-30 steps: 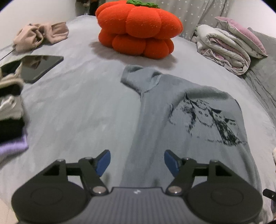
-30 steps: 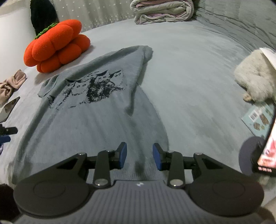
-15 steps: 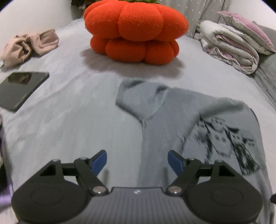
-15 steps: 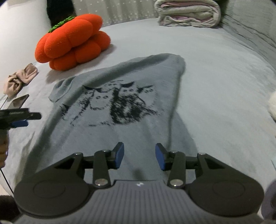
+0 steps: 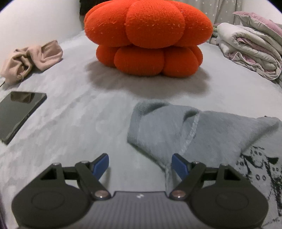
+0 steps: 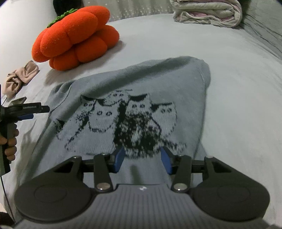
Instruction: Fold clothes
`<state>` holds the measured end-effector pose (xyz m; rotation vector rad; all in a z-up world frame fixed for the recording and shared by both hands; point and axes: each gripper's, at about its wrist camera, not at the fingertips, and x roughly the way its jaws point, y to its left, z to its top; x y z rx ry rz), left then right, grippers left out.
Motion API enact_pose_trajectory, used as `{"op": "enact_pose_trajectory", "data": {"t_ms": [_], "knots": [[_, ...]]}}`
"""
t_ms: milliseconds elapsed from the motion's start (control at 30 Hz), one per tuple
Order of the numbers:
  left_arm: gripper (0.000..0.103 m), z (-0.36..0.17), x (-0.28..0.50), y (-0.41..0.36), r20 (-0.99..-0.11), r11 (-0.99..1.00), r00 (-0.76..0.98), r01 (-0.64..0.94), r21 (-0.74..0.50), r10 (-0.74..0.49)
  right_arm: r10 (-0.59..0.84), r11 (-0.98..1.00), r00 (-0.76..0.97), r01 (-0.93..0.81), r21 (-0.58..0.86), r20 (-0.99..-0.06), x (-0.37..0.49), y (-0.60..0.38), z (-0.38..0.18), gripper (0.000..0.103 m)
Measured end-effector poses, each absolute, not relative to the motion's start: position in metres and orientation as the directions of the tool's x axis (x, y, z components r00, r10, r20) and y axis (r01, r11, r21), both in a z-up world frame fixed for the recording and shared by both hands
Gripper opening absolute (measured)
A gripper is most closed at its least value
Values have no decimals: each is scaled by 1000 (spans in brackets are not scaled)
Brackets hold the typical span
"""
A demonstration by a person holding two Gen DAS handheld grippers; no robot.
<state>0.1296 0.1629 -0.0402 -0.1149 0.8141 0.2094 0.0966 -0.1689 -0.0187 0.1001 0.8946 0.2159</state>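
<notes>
A grey sweater with a black cat print is lying spread out on the bed, front up. One sleeve is lying tucked in toward the body near the shoulder; the far side looks turned in along its edge as well, though I cannot tell whether that is a proper fold or just how the knit fell. The long body of the garment is lying full length, so by my reckoning the folding is only at its beginning: at most the sides are dealt with, and the crosswise folds that make a neat packet are all left to do.

The left gripper is hovering low over the bed just beside the sleeve, its fingers spread wide with nothing between them; its right finger is sitting right at the edge of the cloth, and I cannot tell whether it is touching. The right gripper is hanging over the printed chest, its fingers having just been opening, parted and pinching nothing.

An orange pumpkin cushion is sitting beyond the sweater, well apart from it. A dark tablet and a crumpled pink cloth are lying off to the left, and a rolled quilt is resting at the far end of the bed.
</notes>
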Motion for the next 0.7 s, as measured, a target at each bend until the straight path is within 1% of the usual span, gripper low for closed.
{"op": "enact_pose_trajectory", "data": {"t_ms": [67,100,300,367,533,600,633,700], "knots": [[80,-40,135,167,-722,971,674,-238,-8,159,233,972,619,-157,173,-750,100,-170,-20,57],[80,-40,139,168,-717,970,677,-241,-3,166,237,972,620,-152,182,-748,102,-172,-24,58],[80,-38,161,174,-677,972,707,-230,54,205,240,969,596,-108,220,-766,108,-185,-38,58],[80,-39,173,177,-684,972,700,-225,61,205,232,971,608,-96,220,-759,109,-190,-36,58],[78,-40,199,197,-717,957,679,-284,-60,156,245,964,609,-74,254,-754,113,-198,-37,58],[76,-41,207,203,-728,947,672,-303,-106,134,242,965,611,-71,253,-753,116,-198,-37,58],[72,-42,210,204,-733,944,668,-308,-118,126,241,965,613,-70,252,-752,117,-198,-38,58],[60,-45,216,201,-749,943,652,-311,-119,121,238,966,615,-70,249,-752,119,-197,-39,58]]}}
